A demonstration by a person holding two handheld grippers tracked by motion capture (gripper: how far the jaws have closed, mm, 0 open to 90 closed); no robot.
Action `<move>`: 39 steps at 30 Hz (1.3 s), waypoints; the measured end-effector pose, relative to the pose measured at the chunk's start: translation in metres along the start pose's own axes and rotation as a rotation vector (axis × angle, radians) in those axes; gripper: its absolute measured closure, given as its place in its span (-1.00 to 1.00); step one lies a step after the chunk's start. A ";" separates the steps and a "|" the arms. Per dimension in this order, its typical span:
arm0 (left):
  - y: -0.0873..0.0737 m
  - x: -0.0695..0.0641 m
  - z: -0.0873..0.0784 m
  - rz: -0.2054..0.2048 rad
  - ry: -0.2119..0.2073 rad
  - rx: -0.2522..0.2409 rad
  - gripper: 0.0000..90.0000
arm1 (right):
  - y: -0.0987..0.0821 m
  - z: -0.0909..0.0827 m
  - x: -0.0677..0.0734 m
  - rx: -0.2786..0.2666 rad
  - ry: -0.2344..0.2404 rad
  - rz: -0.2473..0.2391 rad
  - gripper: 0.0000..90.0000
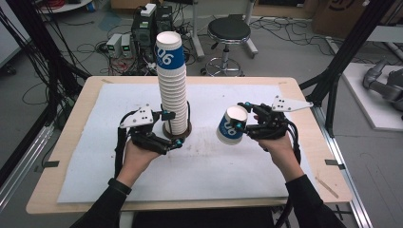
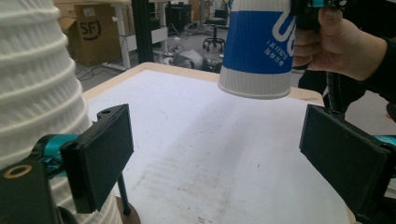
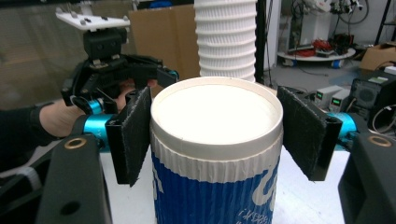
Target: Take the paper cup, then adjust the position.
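A tall stack of white ribbed paper cups (image 1: 172, 90), topped by a blue-banded one, stands on a round brown base mid-table; it rises at the left edge (image 2: 32, 84) of the left gripper view. My left gripper (image 1: 173, 129) (image 2: 215, 158) sits low beside the stack's foot. Its jaws are open and nothing lies between them. My right gripper (image 1: 247, 119) (image 3: 217, 135) is shut on a single blue-and-white paper cup (image 1: 232, 125) (image 3: 217, 116). It holds the cup tilted above the mat, to the right of the stack. That cup (image 2: 257, 51) hangs ahead of the left jaws.
A white mat (image 1: 199, 166) covers most of the wooden table (image 1: 71, 137). On the floor beyond the far edge are a black stool (image 1: 228, 31) and electronics boxes (image 1: 142, 28) with cables. Black frame posts (image 1: 349, 42) stand at the sides.
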State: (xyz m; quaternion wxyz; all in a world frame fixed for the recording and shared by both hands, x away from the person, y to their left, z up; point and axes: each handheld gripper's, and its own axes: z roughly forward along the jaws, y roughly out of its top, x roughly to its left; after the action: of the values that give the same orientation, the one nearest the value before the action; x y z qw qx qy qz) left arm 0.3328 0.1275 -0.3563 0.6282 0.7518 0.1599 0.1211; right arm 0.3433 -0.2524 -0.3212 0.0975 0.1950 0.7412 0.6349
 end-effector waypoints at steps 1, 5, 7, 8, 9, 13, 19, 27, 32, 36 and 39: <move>-0.001 -0.001 0.001 0.003 0.003 0.003 -0.78 | -0.001 0.000 0.000 0.002 0.001 0.001 -0.32; -0.003 -0.001 0.004 -0.003 -0.001 -0.009 -0.78 | -0.003 0.000 -0.001 0.000 0.003 0.010 -0.32; -0.004 -0.001 0.005 0.002 0.001 -0.010 -0.78 | -0.004 0.000 -0.001 0.001 -0.002 0.007 -0.32; -0.004 0.000 0.005 -0.001 0.001 -0.014 -0.78 | -0.004 -0.001 -0.001 0.002 -0.002 0.008 -0.32; -0.004 0.000 0.006 0.001 0.003 -0.012 -0.78 | -0.005 -0.001 -0.002 0.001 -0.002 0.008 -0.32; -0.004 0.000 0.007 0.001 0.003 -0.010 -0.77 | -0.007 -0.004 -0.002 0.003 -0.009 0.014 -0.32; -0.004 -0.001 0.011 -0.015 -0.014 -0.019 -0.76 | -0.007 -0.005 -0.003 0.003 -0.009 0.014 -0.32; -0.004 -0.006 0.025 -0.033 -0.092 -0.024 -0.77 | -0.008 -0.004 -0.002 -0.007 0.015 0.025 -0.32; -0.004 -0.010 0.036 -0.046 -0.131 -0.024 -0.77 | -0.008 -0.002 0.000 -0.014 0.033 0.020 -0.32; -0.005 -0.012 0.044 -0.061 -0.161 -0.027 -0.78 | -0.009 0.000 0.001 -0.008 0.045 0.026 -0.32; -0.005 -0.016 0.052 -0.059 -0.188 -0.014 -0.78 | -0.009 0.003 0.003 0.001 0.056 0.021 -0.32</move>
State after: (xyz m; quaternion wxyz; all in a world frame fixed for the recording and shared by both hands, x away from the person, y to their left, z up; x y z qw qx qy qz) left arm 0.3379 0.0749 -0.3703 0.6489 0.7504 0.1215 0.0326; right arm 0.3402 -0.2497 -0.3305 0.0698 0.1848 0.7417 0.6410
